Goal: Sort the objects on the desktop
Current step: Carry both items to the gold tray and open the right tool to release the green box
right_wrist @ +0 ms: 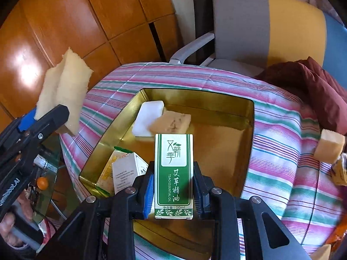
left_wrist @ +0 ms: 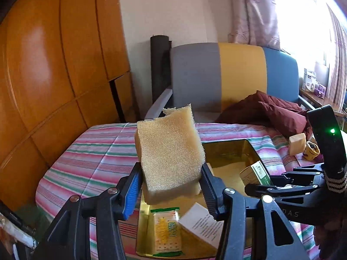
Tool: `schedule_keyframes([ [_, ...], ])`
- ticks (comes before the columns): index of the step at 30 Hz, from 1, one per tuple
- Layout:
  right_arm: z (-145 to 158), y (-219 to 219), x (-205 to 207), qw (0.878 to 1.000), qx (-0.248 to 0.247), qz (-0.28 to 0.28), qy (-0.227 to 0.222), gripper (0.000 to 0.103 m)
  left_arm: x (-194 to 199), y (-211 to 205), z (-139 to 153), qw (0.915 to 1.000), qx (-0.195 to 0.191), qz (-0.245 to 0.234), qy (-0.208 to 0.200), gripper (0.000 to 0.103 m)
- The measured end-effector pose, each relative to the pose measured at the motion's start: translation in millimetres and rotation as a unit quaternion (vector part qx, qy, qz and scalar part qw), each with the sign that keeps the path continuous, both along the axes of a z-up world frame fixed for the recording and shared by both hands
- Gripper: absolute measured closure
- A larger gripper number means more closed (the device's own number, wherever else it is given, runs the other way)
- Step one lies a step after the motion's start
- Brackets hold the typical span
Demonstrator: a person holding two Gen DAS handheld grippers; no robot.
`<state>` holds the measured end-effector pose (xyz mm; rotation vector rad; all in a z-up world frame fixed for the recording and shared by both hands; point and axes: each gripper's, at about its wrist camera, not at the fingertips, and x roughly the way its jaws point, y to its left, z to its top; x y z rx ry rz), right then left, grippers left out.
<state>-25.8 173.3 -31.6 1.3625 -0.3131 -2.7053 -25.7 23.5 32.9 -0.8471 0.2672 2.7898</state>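
A counter under a pink, green and white striped cloth (right_wrist: pixel 282 151) carries a gold metal tin (right_wrist: pixel 195 99), open on top. Inside the tin lie a white block (right_wrist: pixel 147 117), a tan sponge piece (right_wrist: pixel 171 122) and small cartons. Left of the tin, the left gripper (left_wrist: pixel 171 182) has its jaws pinching a yellow sponge (left_wrist: pixel 169 147) in the air. Above the tin, the right gripper (right_wrist: pixel 172 189) has its jaws pinching a green essential-oil box (right_wrist: pixel 173 173) upright.
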Motion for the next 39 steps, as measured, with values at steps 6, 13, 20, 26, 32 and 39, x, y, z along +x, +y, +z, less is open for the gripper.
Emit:
schedule_keyframes([
  [6,-6.1,-7.0,-10.1,1.000,0.010,-0.015,-0.011,0.072,-6.1,-13.1,-10.9,0.9998,0.000,0.017,-0.013,0.051],
  [13,-15.8,-9.3,-15.9,0.999,0.008,-0.024,-0.025,0.072,-7.8,-21.5,-14.9,0.9994,0.001,0.032,-0.014,0.051],
  [20,-21.0,-13.4,-20.9,0.999,0.008,-0.022,-0.031,0.071,-10.4,-23.6,-17.8,0.9992,0.002,0.037,-0.016,0.050],
  [26,-18.0,-12.2,-18.0,0.999,0.005,-0.025,-0.027,0.064,-12.8,-23.0,-20.3,0.9988,0.008,0.040,-0.027,0.045],
  [32,-14.0,-7.7,-12.8,0.999,0.004,-0.032,-0.021,0.060,-11.6,-19.3,-21.9,0.9989,0.007,0.036,-0.030,0.045],
  [39,-5.0,0.1,1.6,0.999,0.015,-0.043,-0.011,0.055,-7.5,-11.9,-21.1,0.9991,0.007,0.023,-0.035,0.044],
])
